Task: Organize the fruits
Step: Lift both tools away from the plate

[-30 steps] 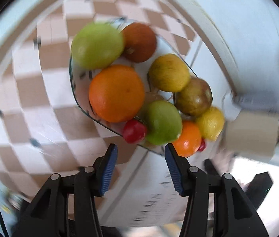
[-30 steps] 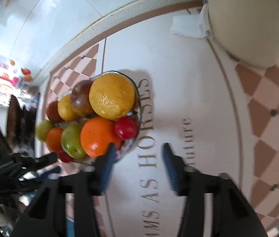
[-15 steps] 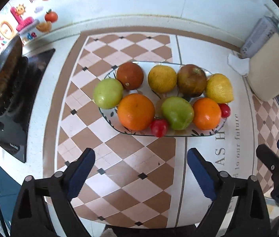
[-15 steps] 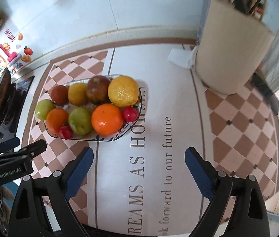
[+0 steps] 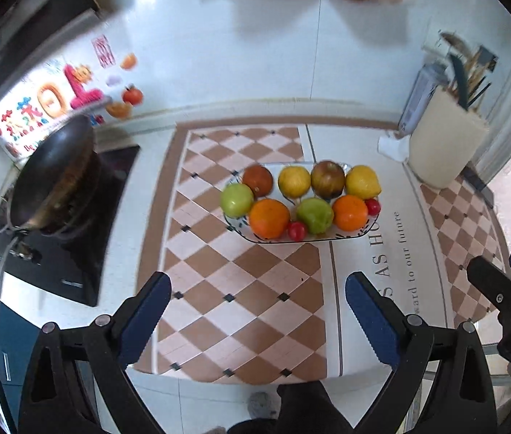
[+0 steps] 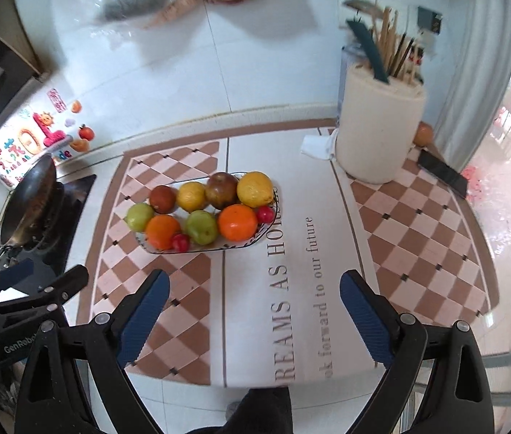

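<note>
A patterned oblong plate [image 5: 364,232] [image 6: 255,240] sits on the checkered mat, full of fruit: oranges [image 5: 269,218] [image 6: 237,222], green apples [image 5: 236,199] [image 6: 202,226], lemons [image 5: 362,182] [image 6: 254,188], a dark apple [image 5: 328,179], a brown fruit [image 5: 257,180] and small red fruits [image 5: 297,230]. My left gripper [image 5: 257,311] is open and empty, well back from the plate. My right gripper [image 6: 253,311] is open and empty, also back from the plate, and shows at the right edge of the left wrist view [image 5: 501,289].
A wok [image 5: 53,177] sits on a black stove [image 5: 71,264] at the left. A cream utensil holder [image 6: 378,130] stands back right with a crumpled tissue [image 6: 315,144] beside it. A black phone [image 6: 442,173] lies far right. The counter's front edge runs just under both grippers.
Both grippers have drawn back and up from the plate and opened wide; a second ago they were close over the fruit with jaws narrow. The fruit has not moved.
</note>
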